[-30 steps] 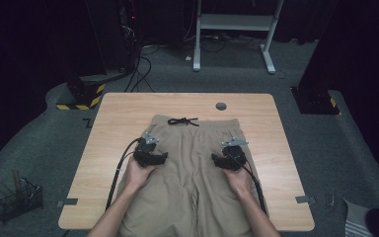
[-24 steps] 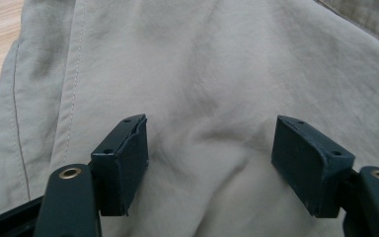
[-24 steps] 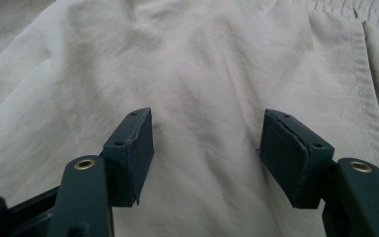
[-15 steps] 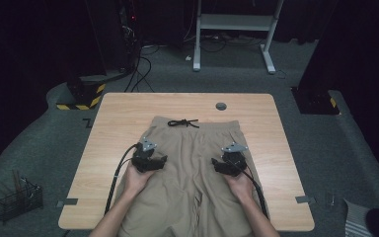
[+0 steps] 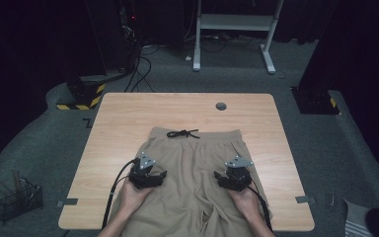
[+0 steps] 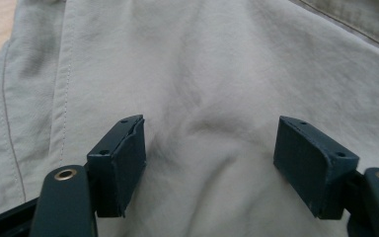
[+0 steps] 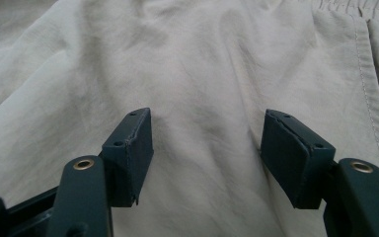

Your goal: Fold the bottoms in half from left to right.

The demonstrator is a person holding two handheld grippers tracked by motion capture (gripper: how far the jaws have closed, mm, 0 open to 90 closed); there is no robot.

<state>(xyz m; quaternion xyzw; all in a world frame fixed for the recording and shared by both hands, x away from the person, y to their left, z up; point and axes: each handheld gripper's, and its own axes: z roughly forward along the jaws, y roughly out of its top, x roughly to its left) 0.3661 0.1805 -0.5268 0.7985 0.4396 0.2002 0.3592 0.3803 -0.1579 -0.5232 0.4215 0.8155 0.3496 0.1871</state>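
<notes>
Right gripper [image 7: 207,148] with its jaws spread wide over beige shorts [image 7: 187,64].

The two black jaws rise from the bottom of the frame, one at lower left, one at lower right, with a broad gap of creased cloth between them and nothing caught there. The fabric runs across the whole frame in soft folds. A stitched seam [image 7: 370,84] runs down the right side, and a strip of gathered waistband [image 7: 360,9] shows at the upper right corner.
</notes>
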